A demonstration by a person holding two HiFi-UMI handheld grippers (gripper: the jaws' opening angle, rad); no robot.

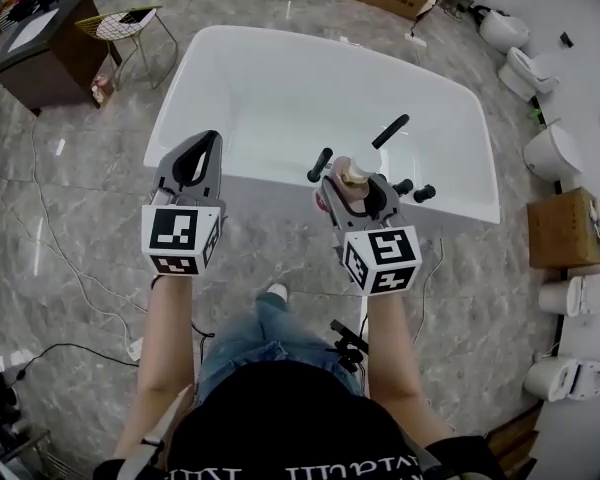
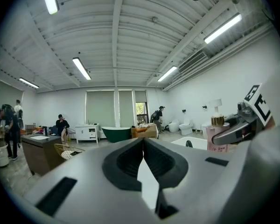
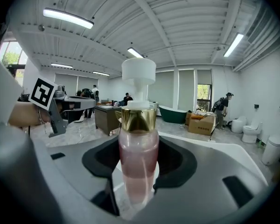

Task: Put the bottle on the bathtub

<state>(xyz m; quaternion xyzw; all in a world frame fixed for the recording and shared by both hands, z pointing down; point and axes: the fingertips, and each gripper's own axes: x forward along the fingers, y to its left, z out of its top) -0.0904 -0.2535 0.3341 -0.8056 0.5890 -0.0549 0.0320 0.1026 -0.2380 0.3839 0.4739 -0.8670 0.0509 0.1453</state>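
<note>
A pink bottle [image 3: 138, 167] with a gold collar and a white pump head stands upright between the jaws of my right gripper [image 3: 139, 174], which is shut on it. In the head view the bottle [image 1: 354, 175] and right gripper [image 1: 356, 182] hang over the near rim of the white bathtub [image 1: 230, 40], beside its black tap fittings [image 1: 390, 131]. My left gripper [image 1: 208, 143] hovers over the same rim further left, jaws shut and empty. From the left gripper [image 2: 143, 141] view, the bottle [image 2: 217, 135] shows at the right.
Toilets [image 1: 552, 151] and cardboard boxes [image 1: 565, 228] line the right side. A wire chair [image 1: 128, 26] and a dark desk [image 1: 42, 53] stand at the upper left. Cables trail over the marble floor [image 1: 70, 258]. People stand and sit far across the room.
</note>
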